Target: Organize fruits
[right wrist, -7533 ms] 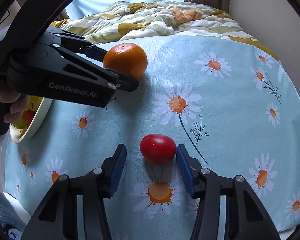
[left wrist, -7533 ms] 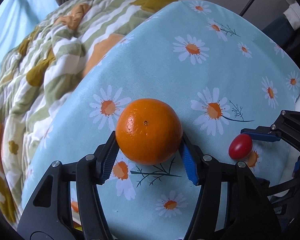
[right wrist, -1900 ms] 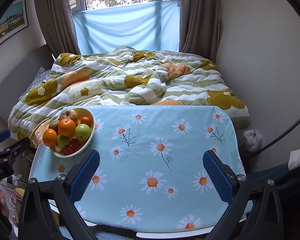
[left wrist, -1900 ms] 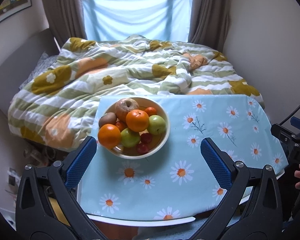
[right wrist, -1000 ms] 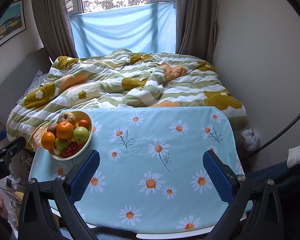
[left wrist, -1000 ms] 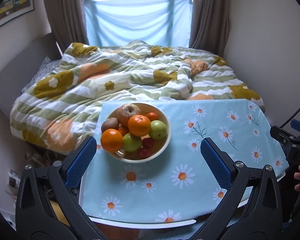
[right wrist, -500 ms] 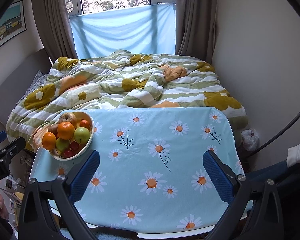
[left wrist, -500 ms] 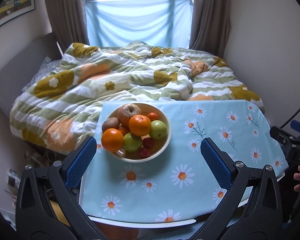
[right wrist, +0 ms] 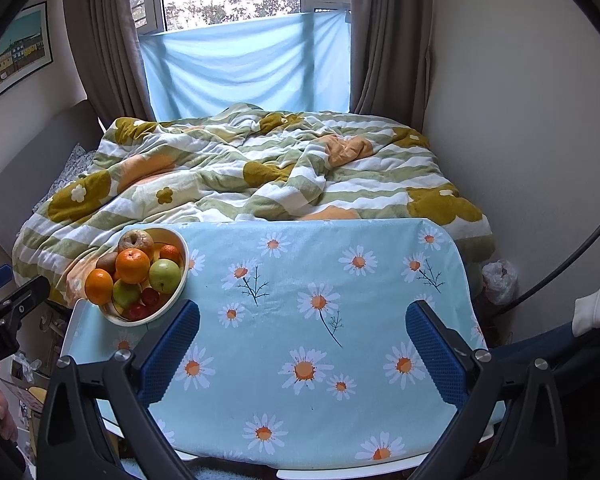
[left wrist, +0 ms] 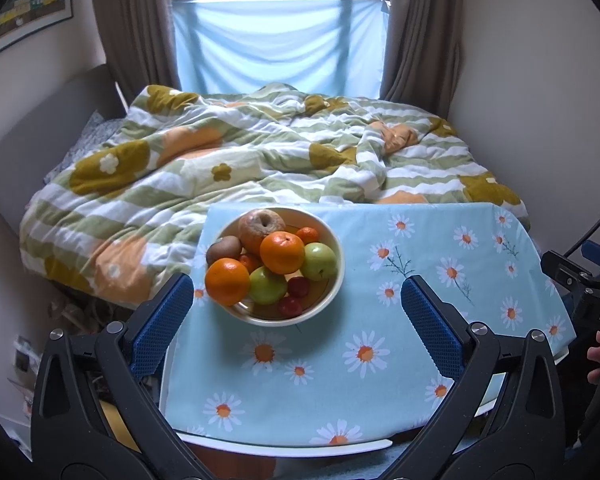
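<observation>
A cream bowl [left wrist: 334,280] stands at the far left of the table, heaped with fruit: oranges [left wrist: 282,252], green apples [left wrist: 319,261], a kiwi [left wrist: 223,249], a brownish apple [left wrist: 262,224] and small red fruits [left wrist: 290,306]. The bowl also shows in the right wrist view [right wrist: 182,280]. My left gripper [left wrist: 296,320] is open and empty, held back above the table's near edge. My right gripper [right wrist: 302,338] is open and empty, above the table's near right half.
The table wears a light blue daisy cloth [right wrist: 320,300]. A bed with a green, white and orange quilt [left wrist: 260,152] lies behind it. A wall [right wrist: 520,120] is on the right. A blue sheet [right wrist: 248,64] hangs under the window.
Over 7.5 s both grippers let go of the orange and the red fruit and pulled back; both fruits now sit in the bowl. In the last second, barely any motion.
</observation>
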